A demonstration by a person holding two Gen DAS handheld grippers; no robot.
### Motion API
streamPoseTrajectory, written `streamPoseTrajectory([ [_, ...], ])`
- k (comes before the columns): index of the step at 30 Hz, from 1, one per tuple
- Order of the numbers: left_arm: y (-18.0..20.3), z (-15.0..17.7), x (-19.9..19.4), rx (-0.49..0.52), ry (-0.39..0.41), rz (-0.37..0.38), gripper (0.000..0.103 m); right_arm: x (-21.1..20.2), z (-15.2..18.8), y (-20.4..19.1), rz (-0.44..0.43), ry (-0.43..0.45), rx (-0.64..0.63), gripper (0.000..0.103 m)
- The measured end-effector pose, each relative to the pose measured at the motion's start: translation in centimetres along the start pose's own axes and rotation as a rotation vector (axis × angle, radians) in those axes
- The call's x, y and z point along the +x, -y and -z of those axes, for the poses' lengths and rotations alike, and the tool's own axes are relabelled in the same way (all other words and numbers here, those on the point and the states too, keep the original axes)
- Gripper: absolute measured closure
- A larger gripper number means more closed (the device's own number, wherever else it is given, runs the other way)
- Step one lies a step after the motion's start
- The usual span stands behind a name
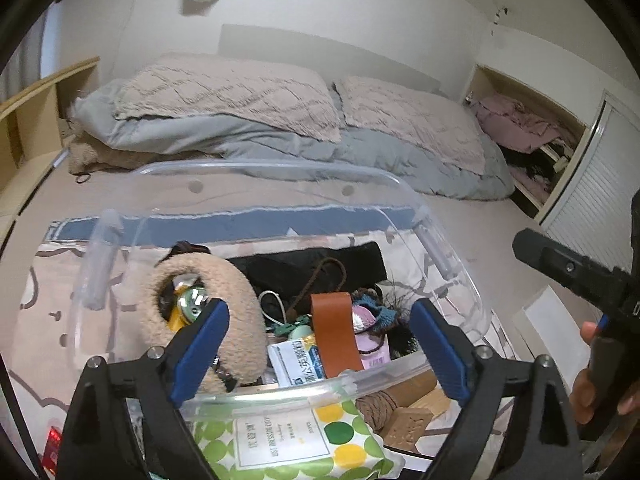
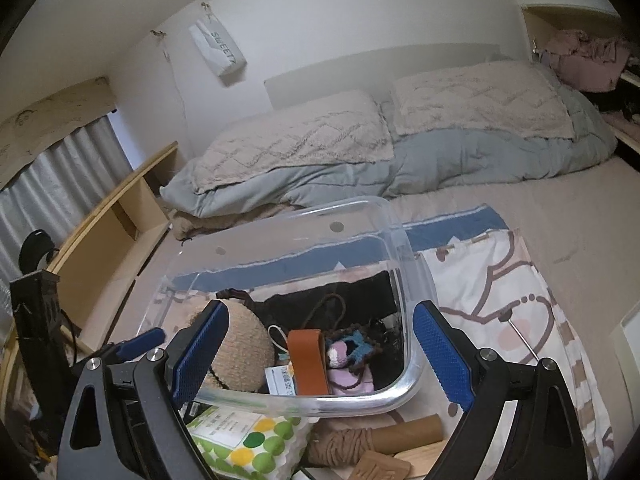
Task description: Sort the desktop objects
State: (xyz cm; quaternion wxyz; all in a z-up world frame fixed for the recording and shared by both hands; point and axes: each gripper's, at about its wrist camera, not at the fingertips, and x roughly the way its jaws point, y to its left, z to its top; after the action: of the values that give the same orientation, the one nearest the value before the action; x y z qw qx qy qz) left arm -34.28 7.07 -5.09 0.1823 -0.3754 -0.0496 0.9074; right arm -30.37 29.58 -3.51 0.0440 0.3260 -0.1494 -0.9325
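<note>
Grippers you hold, left and right, both spread wide and empty, above the clear bin holding a fluffy slipper.

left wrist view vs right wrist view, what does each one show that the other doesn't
Only the left wrist view shows a hand on the right gripper's handle, a small red item at lower left, and a louvered door.

Only the right wrist view shows the grey curtain, the hanging pouch printed SWEETY, and the left gripper from the side.

Both show the clear bin holding a fuzzy tan item and a brown leather strap, the dotted tissue pack in front of it, and the pillows behind. Both grippers are open and empty.
</note>
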Motion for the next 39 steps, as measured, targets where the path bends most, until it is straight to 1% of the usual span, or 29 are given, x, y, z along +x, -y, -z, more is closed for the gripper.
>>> streamPoseTrajectory([
  [2,-0.2,0.0,-0.7,-0.001,0.008,-0.018,0.009,-0.5,0.2,-0.2,0.002,0.018,-0.005,0.007],
  [3,-0.2,0.1,-1.2,-0.001,0.015,-0.029,0.009,-0.7,0.2,-0.2,0.005,0.027,-0.006,0.000],
  [6,-0.3,0.2,-2.4,-0.001,0.038,-0.051,0.004,-1.6,0.3,-0.5,0.010,0.049,-0.011,0.000],
  [11,-0.2,0.1,-4.9,-0.010,0.079,-0.065,0.004,-3.1,0.5,-1.2,0.030,0.071,-0.034,0.000],
  [13,0.0,0.1,-6.3,-0.009,0.103,-0.073,0.000,-3.7,0.6,-1.7,0.041,0.080,-0.062,0.000],
  [17,0.3,0.3,-8.8,0.003,0.136,-0.094,0.000,-5.3,1.0,-2.5,0.043,0.097,-0.106,0.000],
  [21,0.5,0.6,-11.3,-0.008,0.173,-0.113,0.000,-6.8,1.1,-2.3,0.032,0.101,-0.063,0.000],
  [26,0.6,1.0,-14.3,-0.034,0.217,-0.183,0.000,-9.4,1.1,-2.6,0.013,0.122,-0.056,0.000],
  [28,0.6,1.2,-15.3,-0.044,0.227,-0.194,0.000,-10.6,1.2,-2.8,0.009,0.135,-0.052,0.000],
  [32,0.9,1.9,-17.0,-0.065,0.243,-0.197,0.000,-12.2,1.8,-3.5,0.032,0.151,-0.063,0.000],
  [37,2.1,3.1,-18.9,-0.037,0.267,-0.220,0.000,-13.9,2.5,-4.2,0.040,0.168,-0.088,0.000],
  [39,2.6,3.8,-19.8,-0.020,0.285,-0.241,0.000,-14.8,2.9,-4.3,0.041,0.173,-0.089,0.000],
])
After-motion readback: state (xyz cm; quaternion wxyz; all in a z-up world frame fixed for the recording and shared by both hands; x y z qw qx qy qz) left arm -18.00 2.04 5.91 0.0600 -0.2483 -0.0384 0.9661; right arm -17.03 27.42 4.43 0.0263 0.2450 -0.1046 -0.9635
